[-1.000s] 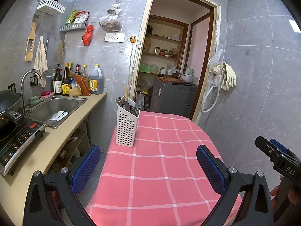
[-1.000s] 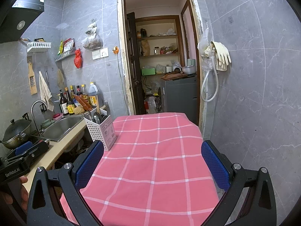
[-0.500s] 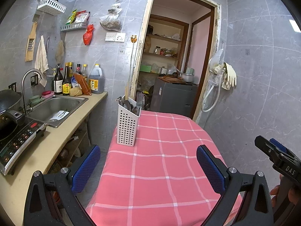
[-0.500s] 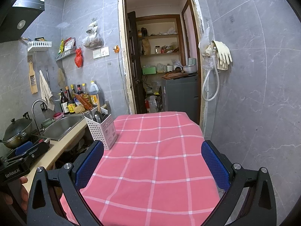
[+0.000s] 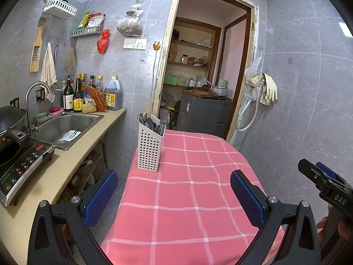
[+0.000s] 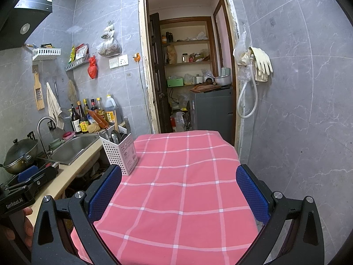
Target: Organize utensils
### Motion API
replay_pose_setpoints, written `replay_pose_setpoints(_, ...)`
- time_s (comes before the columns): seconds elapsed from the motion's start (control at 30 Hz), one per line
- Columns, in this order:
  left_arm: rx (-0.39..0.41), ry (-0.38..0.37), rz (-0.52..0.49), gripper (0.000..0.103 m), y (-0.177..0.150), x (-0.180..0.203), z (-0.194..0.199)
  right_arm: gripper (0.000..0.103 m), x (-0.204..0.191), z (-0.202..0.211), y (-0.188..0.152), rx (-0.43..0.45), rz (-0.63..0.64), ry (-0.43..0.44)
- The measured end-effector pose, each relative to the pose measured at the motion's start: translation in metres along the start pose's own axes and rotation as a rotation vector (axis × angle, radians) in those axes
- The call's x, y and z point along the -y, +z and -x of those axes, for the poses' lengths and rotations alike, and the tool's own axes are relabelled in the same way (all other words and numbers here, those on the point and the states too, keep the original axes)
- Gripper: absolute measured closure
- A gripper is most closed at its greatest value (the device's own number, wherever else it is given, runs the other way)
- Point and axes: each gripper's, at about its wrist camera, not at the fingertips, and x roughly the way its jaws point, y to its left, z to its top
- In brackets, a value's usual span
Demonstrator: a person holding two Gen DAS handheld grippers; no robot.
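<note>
The left tool (image 5: 172,195) hangs over the near left edge of the pink checked tabletop (image 5: 194,198), spread wide and empty. The white utensil caddy (image 5: 149,146), holding spoons and forks, stands far left. The right tool (image 6: 178,192) gapes empty.

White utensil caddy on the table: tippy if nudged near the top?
Probably. The white caddy is tall and narrow, with utensils rising above its rim, so it may be top-heavy. It stands near the edge of the tablecloth, which could slide. The perforated plastic likely weighs little itself.
</note>
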Motion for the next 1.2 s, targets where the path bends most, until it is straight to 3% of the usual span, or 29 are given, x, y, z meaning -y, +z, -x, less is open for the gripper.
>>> replay_pose_setpoints(1.2,-0.034,0.030,-0.010,0.000,-0.002,-0.009,-0.001,0.001,-0.014,-0.002,-0.011,-0.009,0.005,0.003)
